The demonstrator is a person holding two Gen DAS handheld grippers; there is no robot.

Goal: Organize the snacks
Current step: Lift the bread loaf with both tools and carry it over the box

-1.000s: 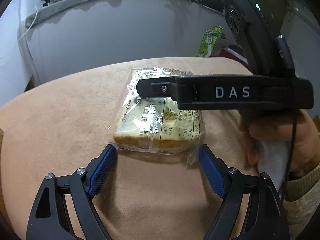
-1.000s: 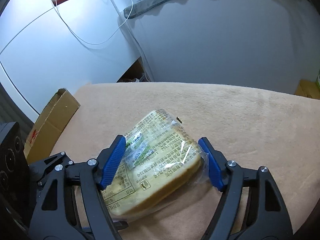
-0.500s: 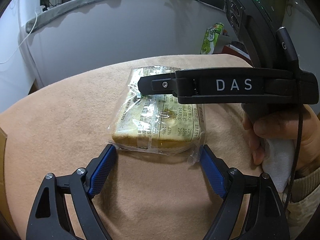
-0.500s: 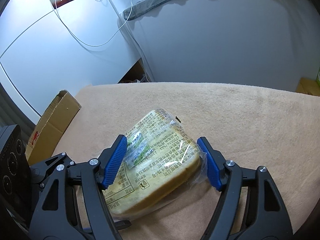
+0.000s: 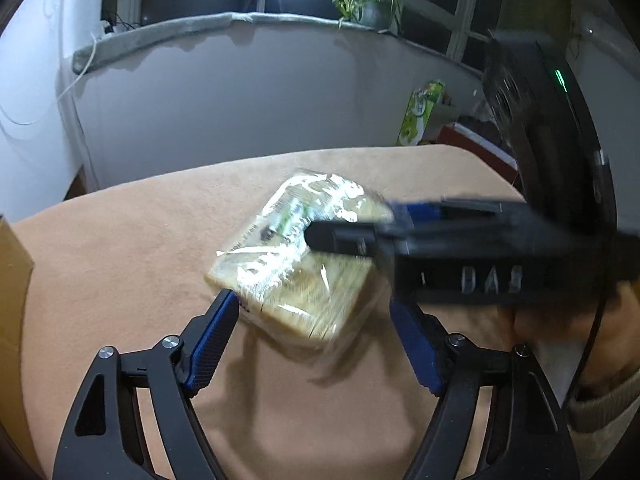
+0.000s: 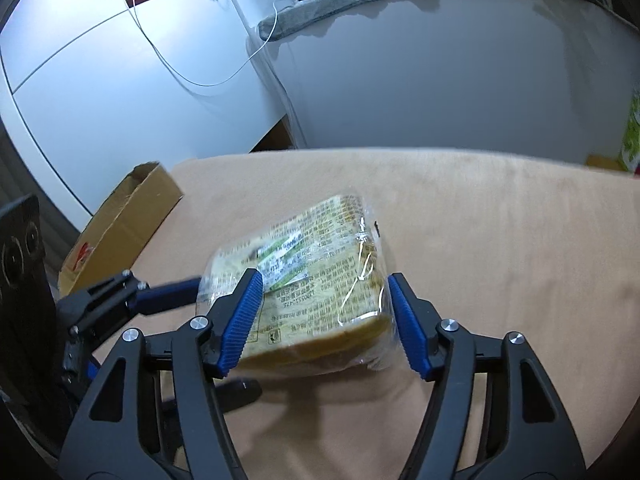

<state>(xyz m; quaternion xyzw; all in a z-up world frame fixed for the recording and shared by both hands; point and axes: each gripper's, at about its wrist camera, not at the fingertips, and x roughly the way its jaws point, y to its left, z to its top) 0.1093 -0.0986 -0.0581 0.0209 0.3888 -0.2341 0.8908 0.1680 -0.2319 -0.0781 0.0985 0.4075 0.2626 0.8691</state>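
Observation:
A clear-wrapped pack of sliced bread (image 5: pixel 304 268) is tilted and lifted off the tan cloth, casting a shadow below it. My right gripper (image 6: pixel 326 316) is shut on the bread pack (image 6: pixel 304 276), one blue pad on each side. It shows in the left wrist view (image 5: pixel 352 228) reaching in from the right, blurred. My left gripper (image 5: pixel 316 332) is open; its blue pads stand wide on either side of the pack's near corner, and the left pad is close to the wrapper.
A tan cloth covers the round table (image 5: pixel 120 248). A cardboard box (image 6: pixel 120 224) sits at the table's left edge. A grey wall stands behind. A green-and-white package (image 5: pixel 420 112) stands beyond the far right edge.
My right gripper has closed on the bread pack and lifted it off the cloth, turning it. The left gripper stays open beneath and near it.

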